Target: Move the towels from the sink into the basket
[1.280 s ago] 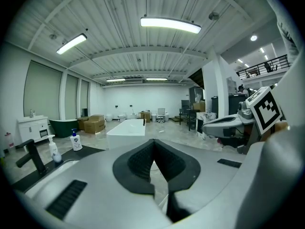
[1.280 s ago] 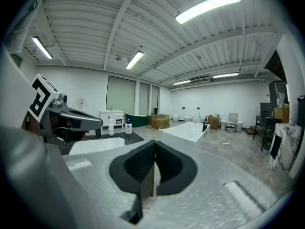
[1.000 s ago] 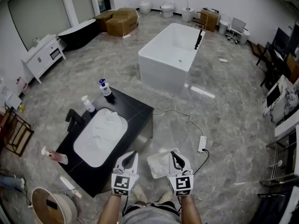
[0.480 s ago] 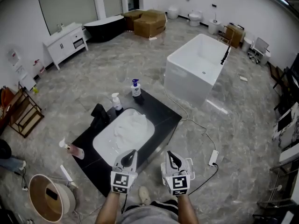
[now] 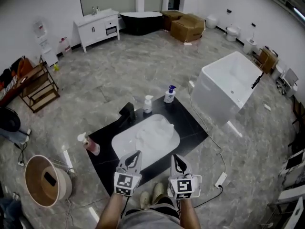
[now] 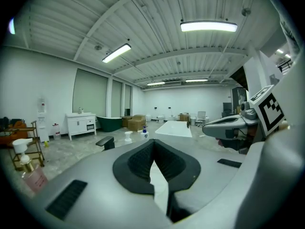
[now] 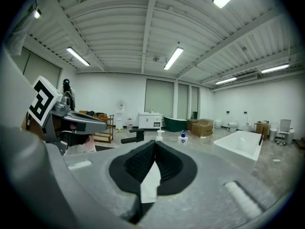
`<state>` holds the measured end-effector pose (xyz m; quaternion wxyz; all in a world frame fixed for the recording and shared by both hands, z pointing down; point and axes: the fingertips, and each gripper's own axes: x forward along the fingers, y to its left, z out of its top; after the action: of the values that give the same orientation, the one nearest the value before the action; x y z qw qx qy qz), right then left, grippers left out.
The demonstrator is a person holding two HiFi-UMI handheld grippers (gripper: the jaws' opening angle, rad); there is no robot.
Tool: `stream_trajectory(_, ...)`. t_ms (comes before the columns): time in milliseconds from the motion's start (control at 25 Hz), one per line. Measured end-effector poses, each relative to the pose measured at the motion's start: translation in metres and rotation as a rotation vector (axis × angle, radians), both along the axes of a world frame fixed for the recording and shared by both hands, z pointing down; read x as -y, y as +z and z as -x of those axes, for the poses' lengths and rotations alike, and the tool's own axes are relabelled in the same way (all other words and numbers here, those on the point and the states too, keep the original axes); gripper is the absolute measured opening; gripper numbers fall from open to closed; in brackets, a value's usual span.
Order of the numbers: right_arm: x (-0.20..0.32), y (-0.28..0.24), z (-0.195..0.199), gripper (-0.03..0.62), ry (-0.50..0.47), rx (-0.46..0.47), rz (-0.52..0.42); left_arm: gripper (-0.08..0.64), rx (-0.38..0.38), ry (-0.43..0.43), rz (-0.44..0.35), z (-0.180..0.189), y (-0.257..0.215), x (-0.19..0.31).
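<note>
White towels (image 5: 153, 133) lie heaped in the white sink (image 5: 125, 144) set in a black counter (image 5: 190, 128). My left gripper (image 5: 137, 154) hangs over the counter's near edge, shut with nothing in it, its tip just short of the sink. My right gripper (image 5: 175, 158) is beside it, also shut and empty. A white rim of the basket (image 5: 198, 184) shows on the floor to the right of the right gripper; the rest is hidden. The left gripper view shows the left gripper (image 6: 153, 144) with its pads together, as the right gripper view shows the right gripper (image 7: 155, 147).
A black faucet (image 5: 127, 112), a white pump bottle (image 5: 148, 104), a blue-capped bottle (image 5: 169, 94) and a pink bottle (image 5: 90, 144) stand round the sink. A round tan tub (image 5: 45, 182) sits on the floor at left, a white bathtub (image 5: 228, 87) at right, a power strip (image 5: 220, 179) near the basket.
The view has swung round: the counter and sink now lie straight ahead of both grippers, and the basket has slid from between them to under the right one. Both stay shut.
</note>
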<state>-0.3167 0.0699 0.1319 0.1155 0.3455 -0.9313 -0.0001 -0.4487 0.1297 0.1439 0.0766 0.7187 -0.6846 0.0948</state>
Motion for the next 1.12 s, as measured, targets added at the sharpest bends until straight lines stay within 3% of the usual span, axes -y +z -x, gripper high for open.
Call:
stream_trajectory(160,0.026,0.015,0.037,0.000,-0.047,-0.014,0.028,0.009,-0.025,-0.054,0.019,0.032,0.014,0.014)
stream_trajectory(480,0.093,0.072,0.115,0.000,-0.218,-0.067,0.115,0.009,-0.080,-0.240,0.109,0.092,0.063,0.055)
stream_trajectory(1040,0.155,0.205,0.167,0.002,-0.341,-0.254,0.300,0.009,-0.141,-0.353,0.265,0.137,0.161,0.092)
stream_trajectory(1120,0.159,0.223,0.171,0.082,-0.352,-0.285,0.331,0.009,-0.141,-0.353,0.281,0.137,0.170,0.095)
